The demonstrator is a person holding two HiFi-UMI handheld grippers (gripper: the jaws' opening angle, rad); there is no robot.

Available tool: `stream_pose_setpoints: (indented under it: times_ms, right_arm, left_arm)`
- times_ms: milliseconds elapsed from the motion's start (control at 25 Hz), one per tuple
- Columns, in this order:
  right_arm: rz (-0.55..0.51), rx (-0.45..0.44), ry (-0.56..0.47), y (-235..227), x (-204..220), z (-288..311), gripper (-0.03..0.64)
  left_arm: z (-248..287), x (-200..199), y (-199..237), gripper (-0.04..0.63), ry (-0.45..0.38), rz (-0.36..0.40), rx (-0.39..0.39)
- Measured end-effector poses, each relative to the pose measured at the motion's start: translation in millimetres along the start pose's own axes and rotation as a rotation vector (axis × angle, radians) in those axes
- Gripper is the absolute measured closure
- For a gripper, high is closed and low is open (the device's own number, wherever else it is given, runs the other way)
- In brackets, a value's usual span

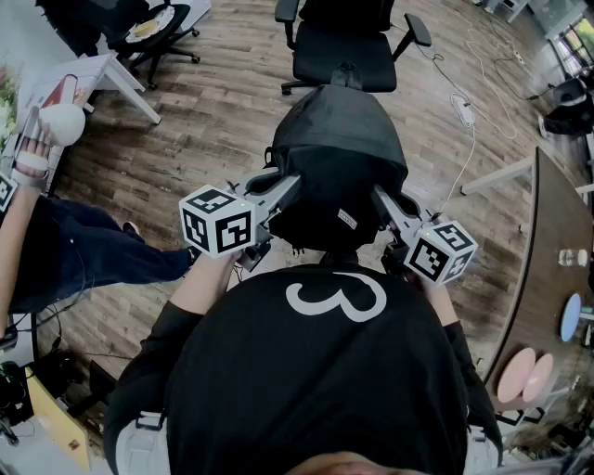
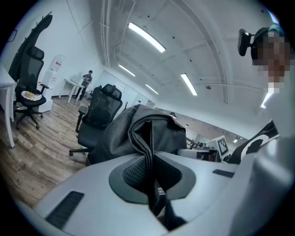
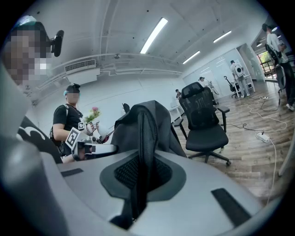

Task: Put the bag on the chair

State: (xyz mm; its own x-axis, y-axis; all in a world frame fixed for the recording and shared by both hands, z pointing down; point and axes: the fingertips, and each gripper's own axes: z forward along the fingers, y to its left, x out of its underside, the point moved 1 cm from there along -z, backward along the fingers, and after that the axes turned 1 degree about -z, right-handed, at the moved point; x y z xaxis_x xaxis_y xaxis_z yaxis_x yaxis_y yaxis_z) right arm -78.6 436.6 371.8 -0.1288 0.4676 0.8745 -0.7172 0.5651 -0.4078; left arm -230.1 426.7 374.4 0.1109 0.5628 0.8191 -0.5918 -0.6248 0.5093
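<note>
You hold the bag [image 1: 339, 167] aloft before the chair [image 1: 345, 51].
Your left gripper [image 1: 293, 183] and right gripper [image 1: 378, 192] each clamp its fabric, sharing the weight so it hangs clear of the floor [image 1: 213, 111].

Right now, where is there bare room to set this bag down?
The chair seat, between its armrests, is bare and would take the bag. The wood floor between chair and white table leg is free too. Right of the chair, a corded power strip clutters the floor.
</note>
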Motion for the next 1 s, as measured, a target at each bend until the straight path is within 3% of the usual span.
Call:
stream_pose_setpoints:
  times_ms: [480,1000]
  right_arm:
    - [0.016,-0.013,-0.006,-34,-5,-1,0.583]
    - [0.033,-0.049,0.017,-120,-46,42,0.581]
  left_arm:
    - [32,-3,0,0.563,0.018,-0.012,-0.017]
    - [114,-42,40,0.563,0.025,-0.042,-0.056]
